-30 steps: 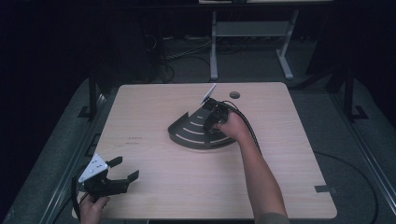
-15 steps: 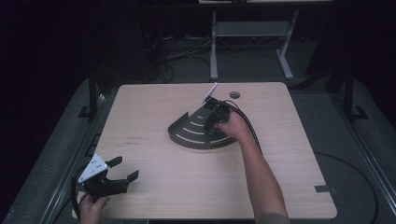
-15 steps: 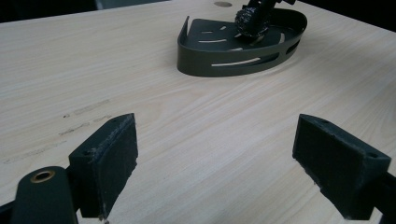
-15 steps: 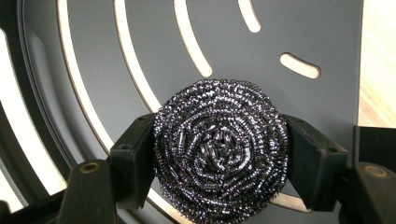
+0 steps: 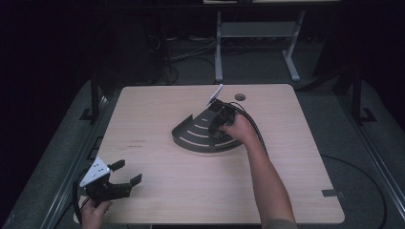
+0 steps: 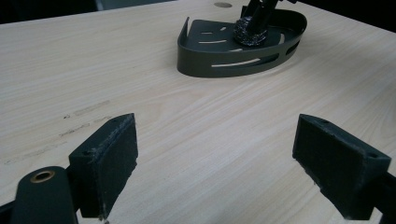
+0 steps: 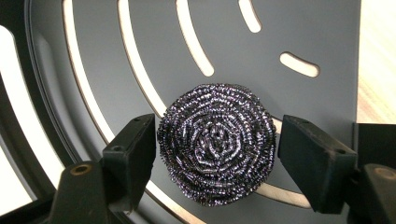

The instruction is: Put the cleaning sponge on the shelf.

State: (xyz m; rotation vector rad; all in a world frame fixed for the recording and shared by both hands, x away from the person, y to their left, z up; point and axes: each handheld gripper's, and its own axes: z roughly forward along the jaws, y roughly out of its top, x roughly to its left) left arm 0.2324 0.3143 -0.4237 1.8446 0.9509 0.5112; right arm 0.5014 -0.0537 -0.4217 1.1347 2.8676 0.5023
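The right claw [image 7: 217,154] stands over a dark grey quarter-round tray [image 5: 193,138], pointing down into it, with a steel wool scourer [image 7: 217,149] lying on the tray's slotted floor between its jaws. The jaws have just been opening: in the right gripper view the pad at 9 o'clock of the scourer sits at or just beside its edge, though contact cannot be confirmed, while the pad at 3 o'clock stands off it with a narrow gap, so the scourer is released rather than clamped. The scourer rests flat, a round coiled pad, near the tray's curved wall and across one of the long curved slots. In the high view the tray sits a little beyond the centre of the table [image 5: 157,109], at roughly 12 o'clock from the table's middle, with the right hand [image 5: 239,130] resting at its 3 o'clock side. In the left gripper view the scourer [image 6: 250,31] shows inside the tray [image 6: 233,60] beneath the right claw. The left claw [image 5: 125,173] is held low near the table's near-left corner, at about 7 o'clock from the tray and well apart from it; its jaws stand wide apart with nothing between them but bare tabletop.
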